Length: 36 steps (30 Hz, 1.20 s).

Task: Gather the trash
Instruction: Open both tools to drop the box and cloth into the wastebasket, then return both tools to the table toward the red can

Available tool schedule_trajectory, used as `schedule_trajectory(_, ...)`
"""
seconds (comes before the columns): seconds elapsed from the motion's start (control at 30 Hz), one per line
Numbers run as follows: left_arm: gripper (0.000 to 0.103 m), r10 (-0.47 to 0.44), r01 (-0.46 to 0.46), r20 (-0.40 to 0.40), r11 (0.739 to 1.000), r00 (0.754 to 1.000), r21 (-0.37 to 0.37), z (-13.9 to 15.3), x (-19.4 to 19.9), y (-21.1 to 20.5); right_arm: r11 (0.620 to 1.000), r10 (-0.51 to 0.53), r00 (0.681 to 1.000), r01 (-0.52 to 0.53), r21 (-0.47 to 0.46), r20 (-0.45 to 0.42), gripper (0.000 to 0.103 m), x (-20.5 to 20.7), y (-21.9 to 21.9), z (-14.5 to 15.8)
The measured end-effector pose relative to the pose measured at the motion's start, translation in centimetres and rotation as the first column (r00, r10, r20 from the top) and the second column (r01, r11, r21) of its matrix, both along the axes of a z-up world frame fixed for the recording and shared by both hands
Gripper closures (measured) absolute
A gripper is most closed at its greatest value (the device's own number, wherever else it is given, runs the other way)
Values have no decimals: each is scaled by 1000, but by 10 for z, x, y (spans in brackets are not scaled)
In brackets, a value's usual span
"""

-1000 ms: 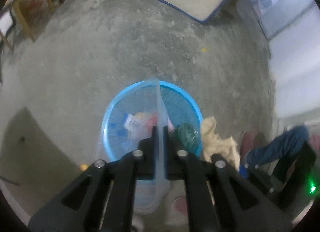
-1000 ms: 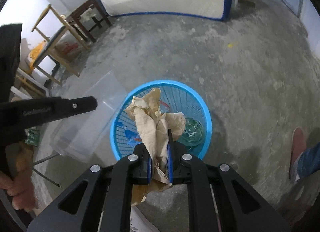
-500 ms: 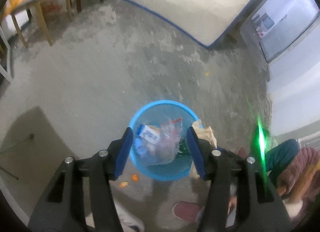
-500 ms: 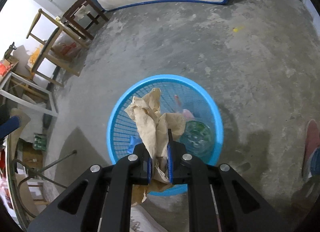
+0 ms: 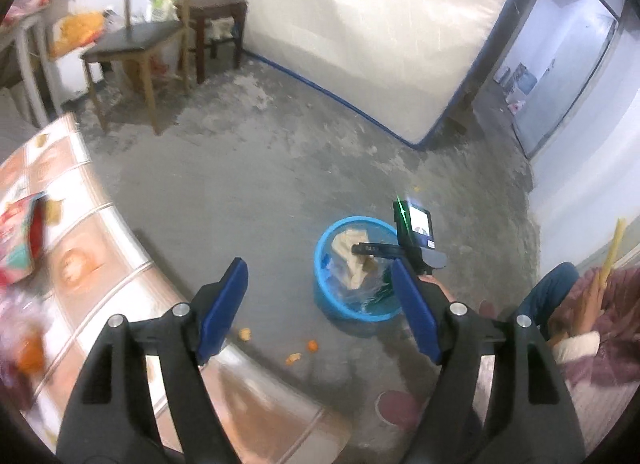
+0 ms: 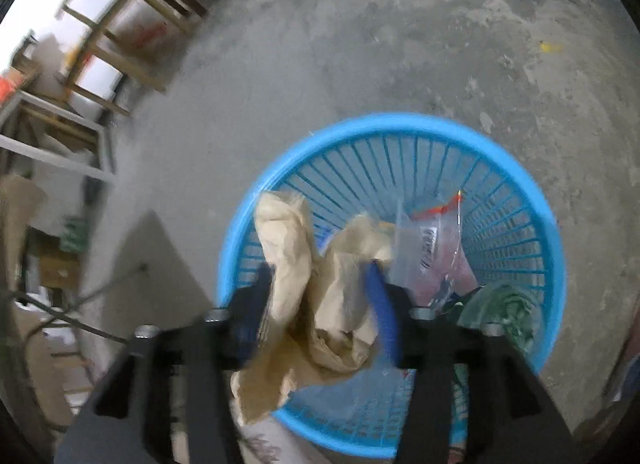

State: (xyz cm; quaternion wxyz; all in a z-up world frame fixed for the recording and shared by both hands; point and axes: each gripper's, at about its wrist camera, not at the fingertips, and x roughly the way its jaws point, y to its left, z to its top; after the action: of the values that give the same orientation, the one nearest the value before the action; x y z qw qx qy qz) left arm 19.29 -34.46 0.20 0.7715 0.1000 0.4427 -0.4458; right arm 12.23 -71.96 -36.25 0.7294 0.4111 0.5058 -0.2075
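A blue plastic basket (image 6: 554,248) stands on the concrete floor and holds a clear plastic bag (image 6: 430,248) and a green item (image 6: 508,304). My right gripper (image 6: 320,304) is over the basket with its jaws open, and a crumpled beige paper (image 6: 320,296) sits loose between them. The basket (image 5: 326,304) also shows in the left wrist view, with the right gripper (image 5: 376,250) and the paper (image 5: 352,260) above it. My left gripper (image 5: 320,304) is open and empty, raised above the table edge.
A patterned table (image 5: 80,224) with wrappers lies at the left. Orange peel bits (image 5: 298,352) lie on the floor by the basket. A wooden chair (image 5: 136,44), a stool and a leaning mattress (image 5: 360,24) stand farther back. A person's legs and shoe (image 5: 396,408) are at the right.
My left gripper let the clear bag go into the basket, opened wide and rose back toward the table. My right gripper moved lower over the basket and opened around the beige paper.
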Motion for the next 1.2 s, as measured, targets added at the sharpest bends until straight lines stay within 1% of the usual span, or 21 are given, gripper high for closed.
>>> schedule_trajectory(0.07, 31, 35, -35, 22, 999, 999, -18, 8, -5, 30, 1000, -16, 1000, 15, 25, 13, 49, -3, 4, -5)
schedule_trajectory(0.1, 30, 52, -51, 31, 998, 998, -23, 10, -7, 40, 999, -24, 999, 24, 28, 21, 45, -6, 6, -5)
schedule_trajectory(0.2, 30, 128, -125, 63, 991, 990, -48, 18, -13, 80, 999, -51, 997, 51, -5, 58, 43, -17, 12, 10)
schedule_trajectory(0.27, 30, 189, -184, 63, 980, 980, -76, 21, -14, 107, 998, -53, 994, 56, -33, 91, 43, -25, 15, 27)
schedule_trajectory(0.37, 30, 241, -235, 42, 965, 970, -114, 24, -15, 138, 994, -48, 990, 60, -91, 133, 43, -40, 26, 59)
schedule_trajectory(0.47, 29, 294, -284, 39, 944, 955, -167, 30, -18, 170, 988, -46, 982, 71, -136, 184, 42, -56, 44, 98)
schedule_trajectory(0.53, 28, 319, -305, 50, 934, 946, -189, 33, -22, 187, 985, -33, 974, 71, -160, 225, 39, -68, 64, 125)
schedule_trajectory(0.6, 25, 349, -330, 65, 921, 935, -205, 35, -24, 202, 979, -3, 965, 57, -198, 261, 32, -76, 84, 151)
schedule_trajectory(0.63, 25, 364, -343, 72, 916, 929, -209, 37, -26, 210, 975, 10, 962, 51, -215, 272, 30, -80, 91, 161)
schedule_trajectory(0.73, 21, 389, -364, 84, 906, 917, -216, 38, -31, 229, 960, 87, 941, 9, -281, 326, 26, -90, 134, 208)
schedule_trajectory(0.77, 21, 397, -371, 90, 903, 914, -216, 39, -32, 234, 954, 105, 936, 0, -299, 336, 23, -92, 144, 219)
schedule_trajectory(0.8, 21, 413, -385, 102, 898, 905, -215, 39, -34, 243, 947, 134, 928, -16, -322, 349, 21, -94, 157, 234)
schedule_trajectory(0.83, 21, 422, -394, 106, 894, 900, -215, 38, -35, 248, 937, 170, 918, -38, -348, 358, 19, -94, 170, 249)
schedule_trajectory(0.93, 20, 477, -445, 125, 868, 870, -220, 38, -38, 271, 898, 269, 894, -99, -428, 358, 14, -91, 205, 282)
schedule_trajectory(0.97, 20, 491, -457, 129, 862, 862, -220, 38, -38, 276, 873, 316, 882, -126, -470, 350, 13, -88, 223, 297)
schedule_trajectory(1.0, 20, 507, -473, 135, 853, 851, -220, 37, -39, 283, 861, 340, 873, -139, -490, 350, 11, -86, 234, 305)
schedule_trajectory(1.03, 20, 519, -485, 140, 846, 843, -220, 36, -39, 290, 842, 377, 856, -158, -516, 354, 10, -83, 251, 317)
schedule_trajectory(1.07, 20, 528, -494, 144, 842, 837, -216, 34, -38, 295, 831, 402, 844, -172, -528, 356, 9, -80, 262, 324)
schedule_trajectory(1.17, 20, 558, -527, 159, 826, 814, -200, 27, -36, 313, 799, 482, 802, -237, -553, 352, 8, -66, 299, 337)
schedule_trajectory(1.2, 20, 574, -544, 163, 816, 803, -193, 24, -35, 321, 789, 511, 786, -268, -552, 348, 8, -59, 311, 339)
